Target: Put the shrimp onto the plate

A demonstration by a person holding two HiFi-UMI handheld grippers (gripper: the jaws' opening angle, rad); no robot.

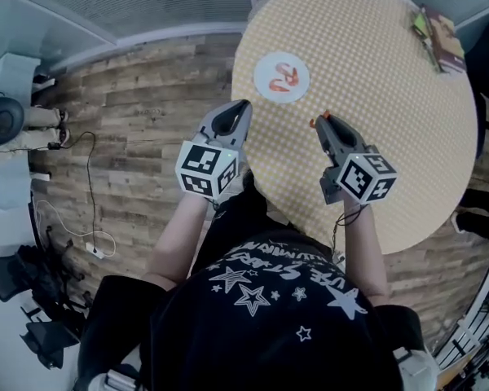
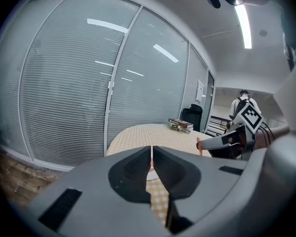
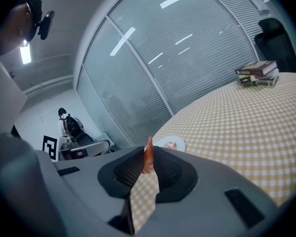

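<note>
Orange shrimp stands pinched upright between the 2 jaws of my right gripper. The jaws are closed down onto it, and its tip pokes up above them. I hold it over the checked cloth of the round table, well inside the rim, with nothing under it but cloth.

At 11 o'clock from that shrimp, near but apart, the white plate sits close to the table's 10 o'clock edge. More orange shrimp lie in its middle, and white shows bare all round them. Only plain cloth lies between my right jaws and the plate.

My left gripper hangs at the table's 9 o'clock rim, its tip just over the edge. Its jaws are drawn together to a thin slit and carry nothing.

Most of the tabletop is open, from the middle out to 3 and 6 o'clock. A stack of books lies at the 1 o'clock rim, well away from both grippers. Past the 9 o'clock edge is wooden floor, with a cable trailing at 8 o'clock.
</note>
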